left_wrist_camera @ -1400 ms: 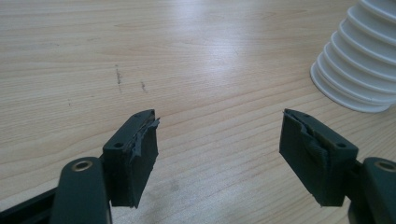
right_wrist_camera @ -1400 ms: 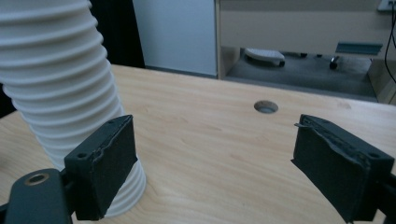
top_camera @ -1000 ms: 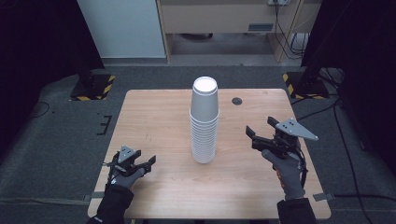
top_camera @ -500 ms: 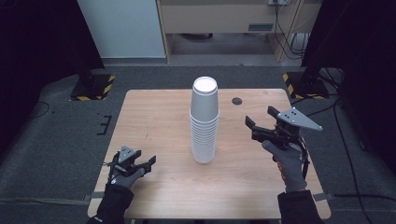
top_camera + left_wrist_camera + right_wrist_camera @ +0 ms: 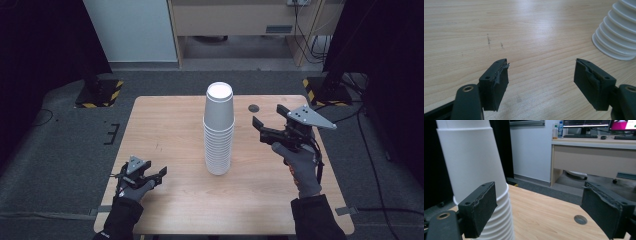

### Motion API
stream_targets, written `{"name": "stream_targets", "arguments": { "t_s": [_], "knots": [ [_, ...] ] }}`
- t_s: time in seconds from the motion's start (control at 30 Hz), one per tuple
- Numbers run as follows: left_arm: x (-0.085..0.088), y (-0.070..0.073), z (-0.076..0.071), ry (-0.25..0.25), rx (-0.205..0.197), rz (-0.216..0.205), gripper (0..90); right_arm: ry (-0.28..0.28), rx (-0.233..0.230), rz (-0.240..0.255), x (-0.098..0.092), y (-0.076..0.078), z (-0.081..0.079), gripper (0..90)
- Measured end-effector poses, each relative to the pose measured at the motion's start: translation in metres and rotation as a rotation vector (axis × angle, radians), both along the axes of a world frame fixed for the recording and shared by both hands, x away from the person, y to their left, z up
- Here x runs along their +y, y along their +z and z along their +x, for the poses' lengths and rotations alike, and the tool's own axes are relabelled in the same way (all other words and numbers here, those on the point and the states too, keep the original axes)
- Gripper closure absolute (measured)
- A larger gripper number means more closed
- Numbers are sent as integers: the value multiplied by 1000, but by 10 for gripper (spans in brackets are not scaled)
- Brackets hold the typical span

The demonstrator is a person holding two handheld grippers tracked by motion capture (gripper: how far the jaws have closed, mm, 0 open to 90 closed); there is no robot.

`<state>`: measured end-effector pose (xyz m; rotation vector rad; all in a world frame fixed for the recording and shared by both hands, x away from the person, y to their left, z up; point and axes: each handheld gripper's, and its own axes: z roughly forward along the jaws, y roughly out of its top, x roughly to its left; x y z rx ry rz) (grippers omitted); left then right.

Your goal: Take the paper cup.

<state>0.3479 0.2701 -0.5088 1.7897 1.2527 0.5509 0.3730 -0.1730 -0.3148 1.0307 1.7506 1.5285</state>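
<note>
A tall stack of white upside-down paper cups (image 5: pixel 219 131) stands at the middle of the wooden table (image 5: pixel 170 125). My right gripper (image 5: pixel 270 124) is raised to the right of the stack, near its upper part, open and holding nothing. In the right gripper view its gripper (image 5: pixel 549 212) frames the stack of cups (image 5: pixel 474 167) on the left side. My left gripper (image 5: pixel 159 175) rests low on the table near the front left, open and empty. In the left gripper view its gripper (image 5: pixel 541 80) faces bare wood, with the stack's base (image 5: pixel 616 37) at the upper right.
A small round dark hole (image 5: pixel 254 107) sits in the tabletop behind the right gripper, also visible as a hole (image 5: pixel 580 219) in the right gripper view. Beyond the table stand a desk (image 5: pixel 594 152) and a white panel (image 5: pixel 130 30). Dark carpet surrounds the table.
My right gripper has risen and moved left toward the upper part of the cup stack. The left gripper has stayed where it was.
</note>
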Motion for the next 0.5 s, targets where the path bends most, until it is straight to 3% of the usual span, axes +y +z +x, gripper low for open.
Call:
{"name": "stream_targets", "arguments": {
  "t_s": [0.5],
  "knots": [
    [0, 0, 0, 0, 2, 5, 262, 90, -35, 31, 26, 14, -1, 132]
  ]
}}
